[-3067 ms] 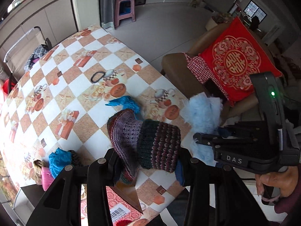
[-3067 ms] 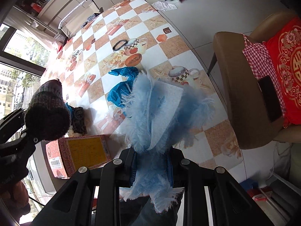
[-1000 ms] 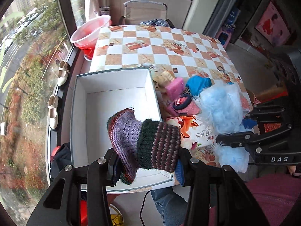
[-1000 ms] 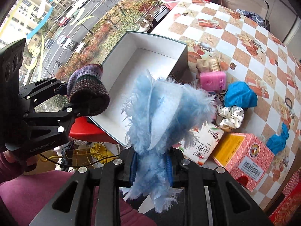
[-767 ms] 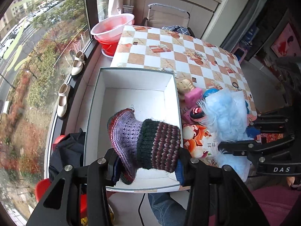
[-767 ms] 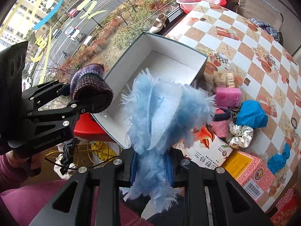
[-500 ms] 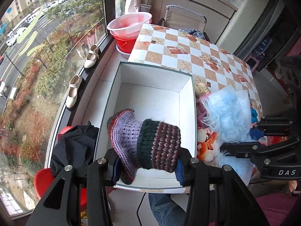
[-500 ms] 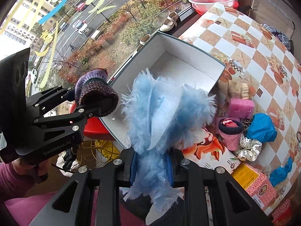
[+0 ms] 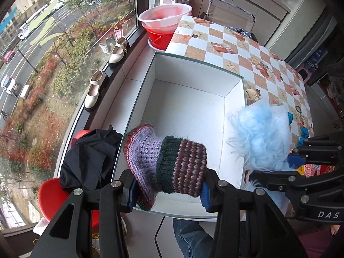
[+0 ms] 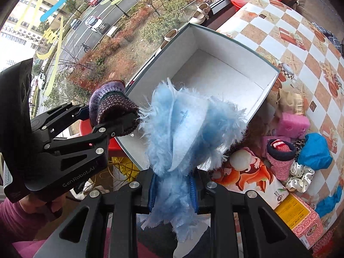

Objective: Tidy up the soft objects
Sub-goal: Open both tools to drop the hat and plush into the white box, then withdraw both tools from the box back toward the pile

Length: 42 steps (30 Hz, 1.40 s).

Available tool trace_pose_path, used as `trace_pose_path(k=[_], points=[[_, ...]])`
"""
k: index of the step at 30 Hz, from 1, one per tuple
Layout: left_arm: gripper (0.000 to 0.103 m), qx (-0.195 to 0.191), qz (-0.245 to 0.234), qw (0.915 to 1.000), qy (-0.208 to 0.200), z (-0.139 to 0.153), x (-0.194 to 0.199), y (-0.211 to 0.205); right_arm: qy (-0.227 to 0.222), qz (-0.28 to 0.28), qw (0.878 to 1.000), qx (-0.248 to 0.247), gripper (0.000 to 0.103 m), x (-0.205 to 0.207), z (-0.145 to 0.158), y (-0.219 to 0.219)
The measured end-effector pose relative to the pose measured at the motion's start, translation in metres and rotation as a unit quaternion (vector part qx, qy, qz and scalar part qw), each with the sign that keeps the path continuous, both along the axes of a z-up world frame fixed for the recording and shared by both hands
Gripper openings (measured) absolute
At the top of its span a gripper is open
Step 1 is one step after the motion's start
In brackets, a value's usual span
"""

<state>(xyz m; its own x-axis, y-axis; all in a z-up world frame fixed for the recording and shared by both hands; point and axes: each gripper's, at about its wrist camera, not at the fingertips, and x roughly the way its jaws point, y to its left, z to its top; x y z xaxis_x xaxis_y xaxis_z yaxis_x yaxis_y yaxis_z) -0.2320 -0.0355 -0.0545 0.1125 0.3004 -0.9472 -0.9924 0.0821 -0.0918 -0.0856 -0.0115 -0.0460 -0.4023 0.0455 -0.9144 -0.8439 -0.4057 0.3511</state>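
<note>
My left gripper [image 9: 168, 190] is shut on a purple and dark striped knitted sock [image 9: 165, 163], held above the near edge of an open white box [image 9: 189, 116]. The sock also shows in the right wrist view [image 10: 112, 107]. My right gripper [image 10: 172, 188] is shut on a fluffy light blue cloth [image 10: 189, 126], held above the box's near right corner [image 10: 215, 75]. The blue cloth shows at the right of the left wrist view [image 9: 262, 137]. The box is empty inside.
Right of the box on the checkered table [image 10: 301, 38] lie a pink sponge [image 10: 292, 124], a pink sock [image 10: 279, 152], a blue cloth [image 10: 316, 151], a white scrunchie [image 10: 301, 176] and a pink carton [image 10: 301, 219]. A window [image 9: 53, 64], shoes [image 9: 94, 90] and red basins [image 9: 165, 19] lie left.
Both grippers have swung from over the table's soft items toward the white box, which now fills the middle of both views. Both still hold their items.
</note>
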Motion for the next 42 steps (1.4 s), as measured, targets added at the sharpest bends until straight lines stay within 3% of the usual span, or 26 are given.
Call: trace_pose_path(k=[15,18,21,23,25,26,28,31,42], points=[[0.049,-0.033,-0.014,0.9993,0.014,-0.026,0.001,0.007,-0.006,0.004,1.000,-0.018,0.026,-0.016,-0.026,0.011],[0.054,-0.026,-0.014,0.9995,0.013,-0.027,0.002,0.006,-0.007,0.002,1.000,-0.021,0.026,-0.018,-0.030,0.012],[0.066,-0.019,-0.024,0.9992,0.025,-0.028,0.005,0.003,-0.006,-0.001,1.000,-0.031,0.027,-0.019,-0.033,0.013],[0.070,-0.026,-0.027,0.9988,0.031,-0.031,0.005,0.002,-0.005,-0.007,0.999,-0.036,0.034,-0.016,-0.035,0.015],[0.076,-0.037,-0.023,0.9990,0.008,-0.034,-0.002,0.003,-0.008,-0.022,0.999,-0.035,0.067,-0.010,-0.035,0.018],[0.086,-0.040,-0.019,0.9990,-0.004,-0.035,-0.005,0.004,-0.016,-0.033,0.999,-0.030,0.075,-0.005,-0.034,0.020],[0.089,-0.042,-0.009,0.9990,-0.009,-0.036,-0.008,0.005,-0.033,-0.051,0.998,-0.015,0.103,0.003,-0.029,0.023],[0.098,-0.053,-0.008,0.9985,-0.012,-0.037,-0.004,0.008,-0.025,-0.074,0.997,-0.002,0.103,0.015,-0.017,0.025],[0.098,-0.083,-0.053,0.9891,-0.109,-0.018,0.027,0.018,0.001,-0.131,0.991,-0.010,0.103,0.049,0.007,0.024]])
